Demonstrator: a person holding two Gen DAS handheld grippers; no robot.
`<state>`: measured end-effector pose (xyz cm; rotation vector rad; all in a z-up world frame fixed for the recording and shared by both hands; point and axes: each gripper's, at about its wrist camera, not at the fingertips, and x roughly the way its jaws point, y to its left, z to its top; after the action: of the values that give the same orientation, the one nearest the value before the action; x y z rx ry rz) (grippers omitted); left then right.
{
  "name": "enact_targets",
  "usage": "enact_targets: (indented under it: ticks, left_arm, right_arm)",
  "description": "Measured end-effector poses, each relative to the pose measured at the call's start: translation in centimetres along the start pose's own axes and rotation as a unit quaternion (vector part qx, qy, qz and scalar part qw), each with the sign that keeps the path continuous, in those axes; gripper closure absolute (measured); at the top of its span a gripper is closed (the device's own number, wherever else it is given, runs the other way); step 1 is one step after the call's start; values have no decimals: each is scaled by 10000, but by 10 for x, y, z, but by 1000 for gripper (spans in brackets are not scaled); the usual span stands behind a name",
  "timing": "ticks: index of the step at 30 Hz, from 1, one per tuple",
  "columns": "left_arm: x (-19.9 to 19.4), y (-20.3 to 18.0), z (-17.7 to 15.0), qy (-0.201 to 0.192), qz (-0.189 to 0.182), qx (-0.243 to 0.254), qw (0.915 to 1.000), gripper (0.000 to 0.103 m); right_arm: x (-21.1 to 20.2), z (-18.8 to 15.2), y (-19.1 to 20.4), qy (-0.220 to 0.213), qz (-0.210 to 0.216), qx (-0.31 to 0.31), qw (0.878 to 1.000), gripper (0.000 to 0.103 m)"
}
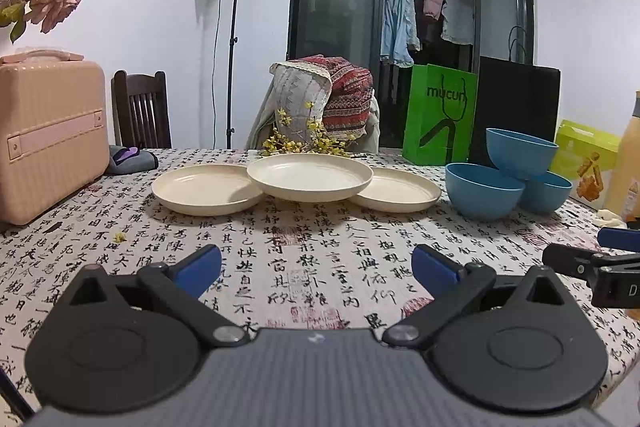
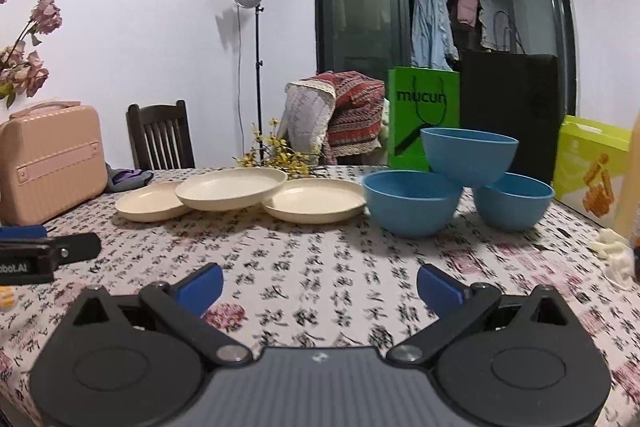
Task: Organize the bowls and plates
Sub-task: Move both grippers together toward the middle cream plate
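While the left gripper (image 1: 316, 269) hangs low over the calligraphy-print tablecloth (image 1: 280, 251) with its blue-padded jaws spread wide and empty, the three cream plates (image 1: 309, 175) lie well beyond its tips: two flat on the cloth, the third propped across their inner rims. Just right of the plates stand three blue bowls (image 1: 484, 190), two on the cloth and one tilted on top of them. At the right edge of this view, part of the right gripper (image 1: 600, 259) is cut off.

From the right wrist view, the right gripper (image 2: 320, 289) is likewise spread wide, holding nothing, over the cloth. The blue bowls (image 2: 412, 201) sit ahead of it and slightly right, the top one leaning on the other two; left of the bowls are the plates (image 2: 230, 189), overlapping. The cloth's print is blurred here, and the left gripper (image 2: 48, 251) shows only partly at the left edge.
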<state>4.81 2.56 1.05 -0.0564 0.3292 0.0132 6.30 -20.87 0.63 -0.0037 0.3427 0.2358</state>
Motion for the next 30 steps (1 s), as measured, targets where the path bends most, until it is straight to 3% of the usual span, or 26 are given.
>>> enact_targets:
  ticks: [20, 30]
  left_arm:
    - [28, 32, 24, 43, 267, -226, 9994, 0]
    - [33, 44, 41, -114, 490, -212, 9985, 0]
  right_arm:
    - [45, 30, 35, -322, 319, 36, 9990, 0]
    - [62, 51, 49, -538, 245, 182, 9981, 0]
